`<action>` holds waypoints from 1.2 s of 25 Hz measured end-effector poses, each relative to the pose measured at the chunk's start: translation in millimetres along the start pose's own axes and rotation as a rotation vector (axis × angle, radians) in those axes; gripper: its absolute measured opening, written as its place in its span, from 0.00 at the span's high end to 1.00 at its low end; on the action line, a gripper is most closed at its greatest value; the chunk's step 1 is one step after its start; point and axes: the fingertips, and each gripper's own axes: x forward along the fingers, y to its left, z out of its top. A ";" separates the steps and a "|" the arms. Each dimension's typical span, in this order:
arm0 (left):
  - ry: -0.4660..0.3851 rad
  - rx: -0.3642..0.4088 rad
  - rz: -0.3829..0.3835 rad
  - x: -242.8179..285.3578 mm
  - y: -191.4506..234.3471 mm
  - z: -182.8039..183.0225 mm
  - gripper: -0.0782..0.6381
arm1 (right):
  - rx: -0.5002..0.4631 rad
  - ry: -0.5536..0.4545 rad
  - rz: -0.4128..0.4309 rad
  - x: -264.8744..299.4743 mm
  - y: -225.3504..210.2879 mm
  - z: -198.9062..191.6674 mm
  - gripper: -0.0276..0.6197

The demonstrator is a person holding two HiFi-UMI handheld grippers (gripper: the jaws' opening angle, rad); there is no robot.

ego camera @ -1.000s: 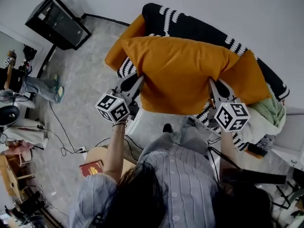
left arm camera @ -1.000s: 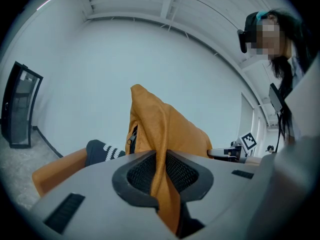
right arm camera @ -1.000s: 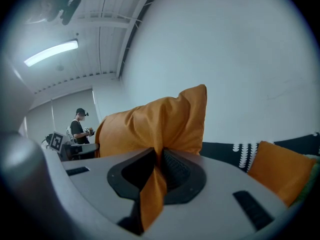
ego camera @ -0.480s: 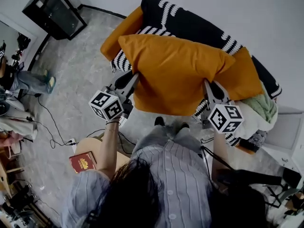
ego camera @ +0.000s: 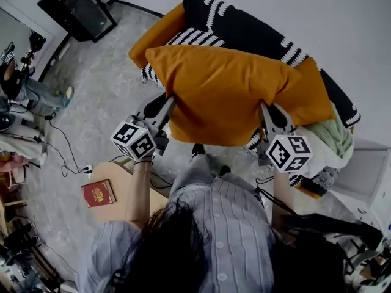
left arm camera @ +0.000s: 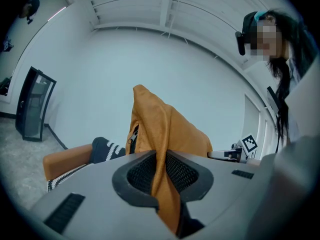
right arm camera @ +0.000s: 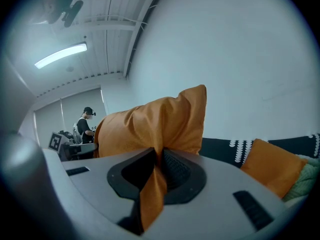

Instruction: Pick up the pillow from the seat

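Head view: the orange pillow (ego camera: 226, 93) hangs lifted just in front of the sofa (ego camera: 244, 26), the left tool (ego camera: 166, 107) and right tool (ego camera: 266, 113) each clenched on a fold of its cover. Only thin fabric is pinched, so I'd say a jerk could slip it free and drop the pillow onto the sofa. No readable writing, even on the red book (ego camera: 98, 193) well off from the sofa.
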 end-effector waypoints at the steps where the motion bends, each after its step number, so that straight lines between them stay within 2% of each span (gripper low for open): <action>1: 0.001 0.000 0.003 -0.7 -7.8 -3.6 0.79 | 0.000 0.001 0.003 -6.9 -3.4 -1.0 0.87; 12: -0.005 -0.010 0.033 -15.1 -79.5 -38.3 0.79 | -0.007 -0.004 0.020 -74.4 -28.9 -14.2 0.87; 24: -0.004 0.010 0.072 -42.9 -112.8 -55.1 0.79 | -0.009 -0.014 0.057 -111.3 -24.4 -32.4 0.87; 30: -0.001 0.006 0.078 -49.3 -114.8 -55.7 0.79 | -0.006 -0.002 0.056 -116.4 -19.6 -34.9 0.87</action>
